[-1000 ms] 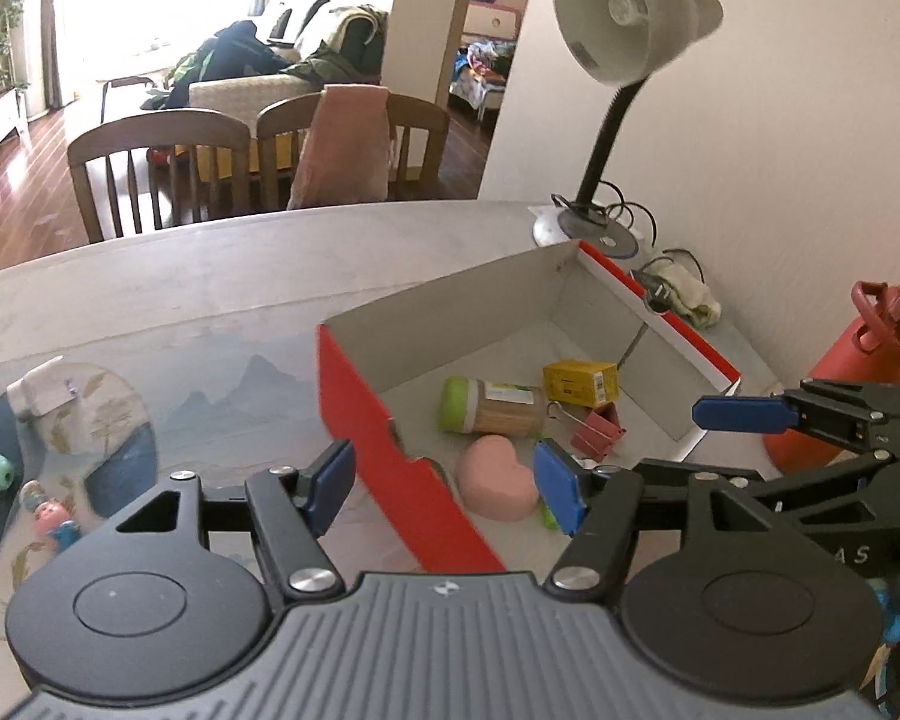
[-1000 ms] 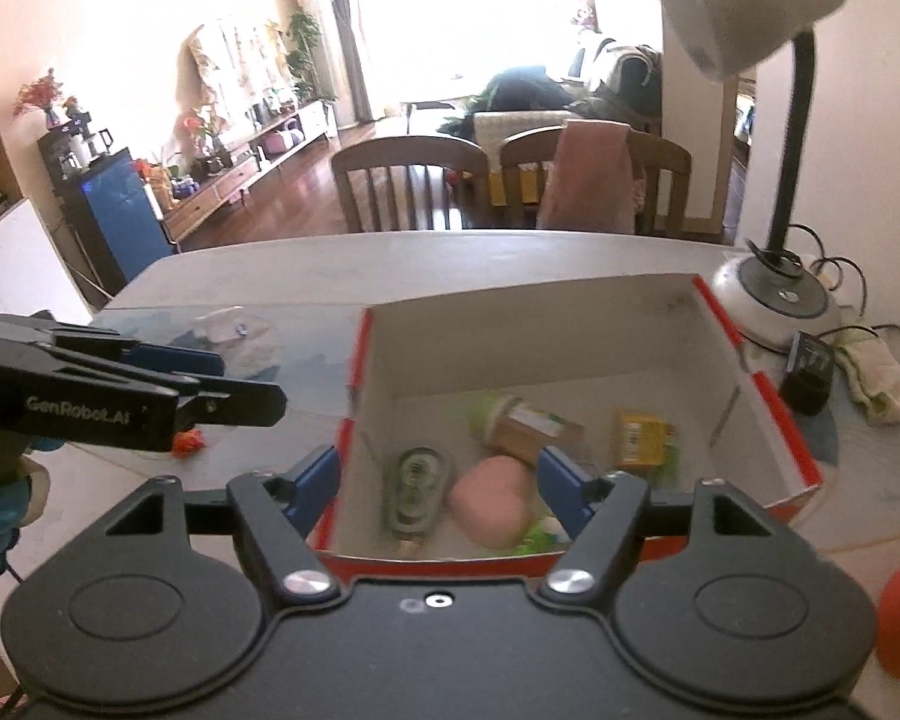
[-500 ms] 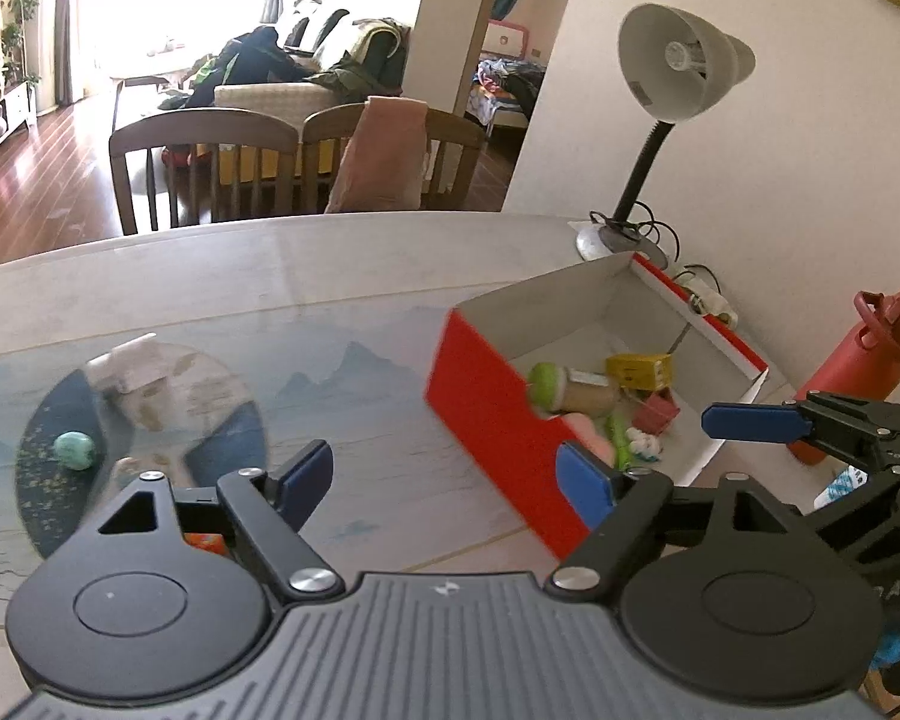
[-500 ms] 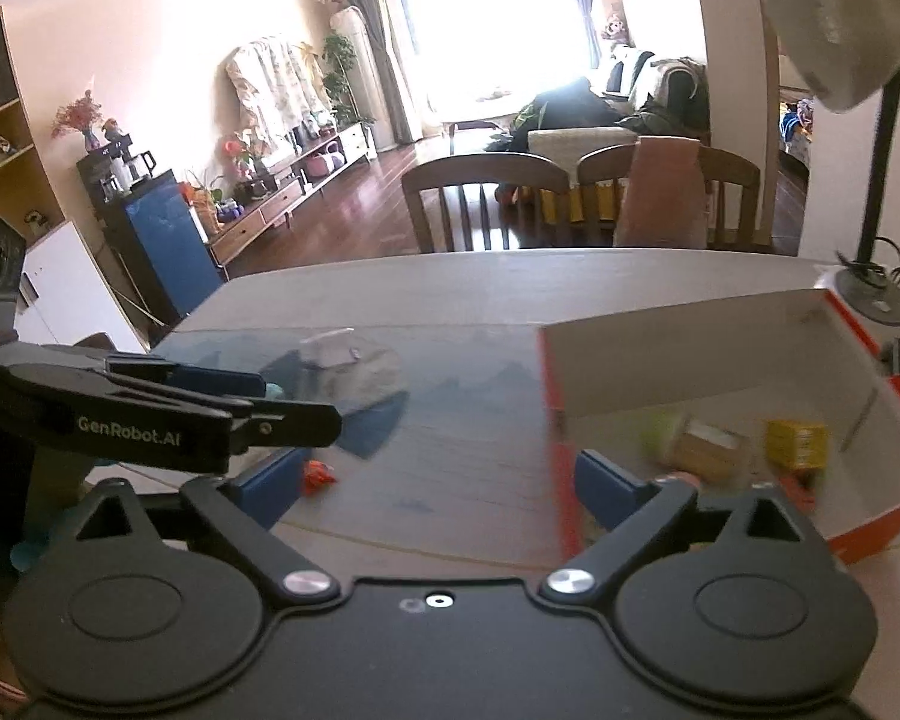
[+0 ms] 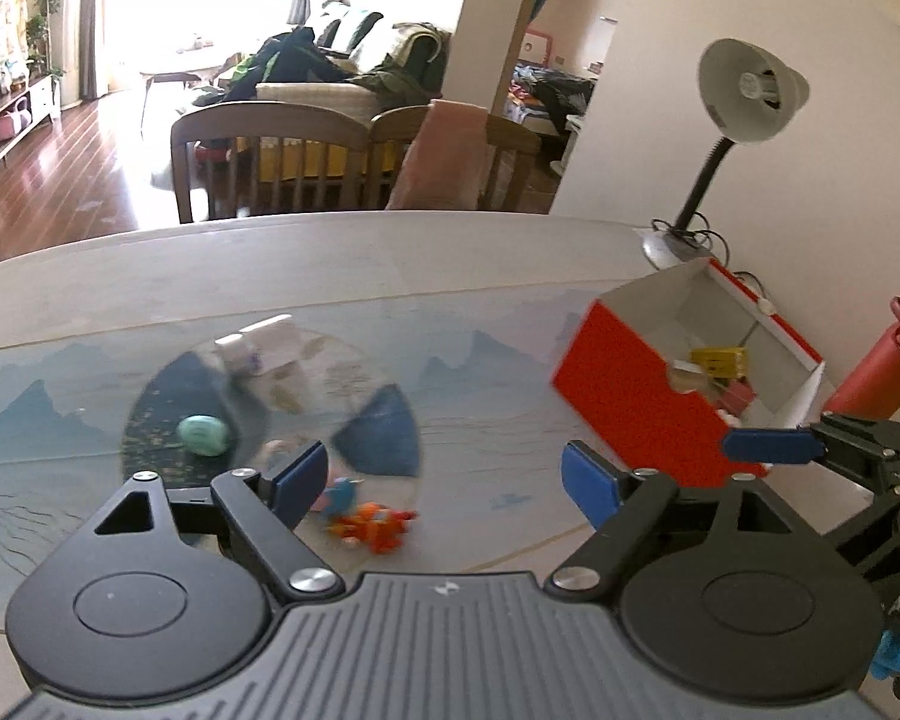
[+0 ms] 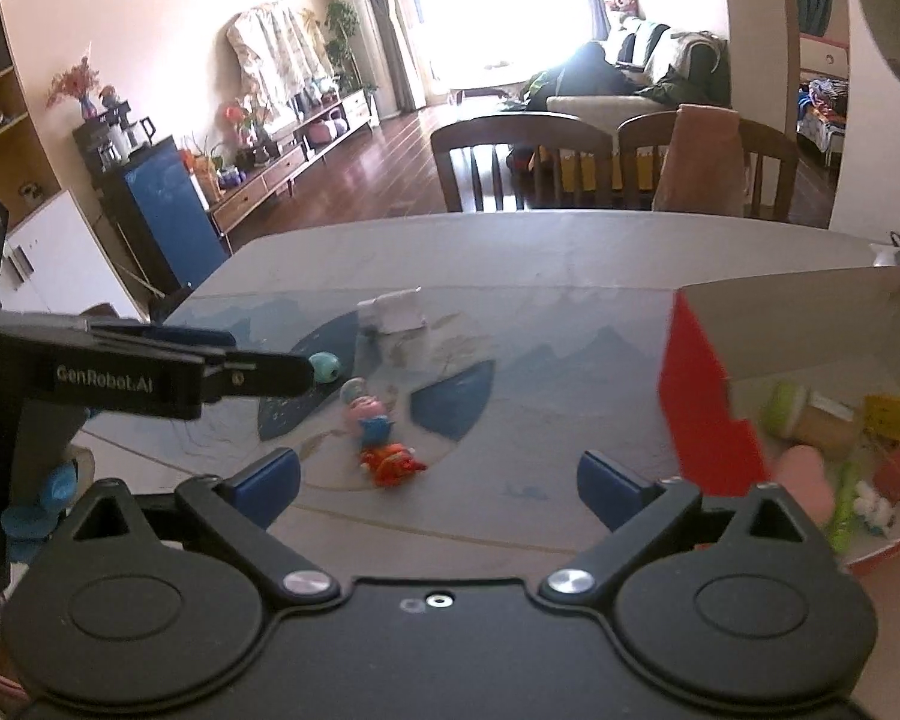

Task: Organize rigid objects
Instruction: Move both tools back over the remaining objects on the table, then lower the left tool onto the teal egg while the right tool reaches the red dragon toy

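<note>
Both grippers — left (image 5: pixel 444 477) and right (image 6: pixel 438 483) — are spread wide, holding nothing. Orange toy (image 5: pixel 371 531) lies just ahead, red box (image 5: pixel 636 405) off right.

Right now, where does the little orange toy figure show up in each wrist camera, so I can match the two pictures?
Left wrist view: the orange toy figure lies low, left of centre, between the open left gripper's fingertips.
Right wrist view: it lies just left of centre, above the open right gripper.
Shared landmark: the red box stands to its right in both.
</note>
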`<control>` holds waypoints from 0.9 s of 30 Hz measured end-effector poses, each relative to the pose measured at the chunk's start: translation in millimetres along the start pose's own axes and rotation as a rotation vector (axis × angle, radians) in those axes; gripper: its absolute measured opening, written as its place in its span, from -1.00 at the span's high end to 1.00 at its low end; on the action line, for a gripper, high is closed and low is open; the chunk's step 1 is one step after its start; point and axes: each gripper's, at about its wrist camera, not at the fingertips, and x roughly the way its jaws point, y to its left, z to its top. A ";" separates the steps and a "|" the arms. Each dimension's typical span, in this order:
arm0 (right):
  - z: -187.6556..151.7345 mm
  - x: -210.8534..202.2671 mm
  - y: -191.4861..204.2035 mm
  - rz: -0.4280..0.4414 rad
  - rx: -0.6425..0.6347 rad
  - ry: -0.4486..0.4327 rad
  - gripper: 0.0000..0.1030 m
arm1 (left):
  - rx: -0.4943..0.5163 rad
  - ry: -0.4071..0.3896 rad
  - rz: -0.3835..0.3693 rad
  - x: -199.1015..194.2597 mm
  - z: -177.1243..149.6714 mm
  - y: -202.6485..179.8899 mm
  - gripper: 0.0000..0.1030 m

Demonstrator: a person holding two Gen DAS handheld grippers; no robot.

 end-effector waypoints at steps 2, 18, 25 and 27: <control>0.0 8.4 9.6 -0.006 -0.011 0.008 -0.92 | 0.000 -0.007 0.014 0.3 -0.9 11.4 -0.93; -4.6 90.3 52.4 -0.052 -0.095 0.101 -0.83 | -0.193 0.018 0.199 48.4 -10.4 125.5 -0.99; -9.6 125.7 54.1 -0.078 -0.139 0.171 -0.76 | -0.225 0.046 0.252 88.3 -20.0 153.4 -0.99; -11.4 134.4 54.1 -0.081 -0.153 0.185 -0.72 | -0.201 0.054 0.264 99.6 -21.6 154.0 -0.99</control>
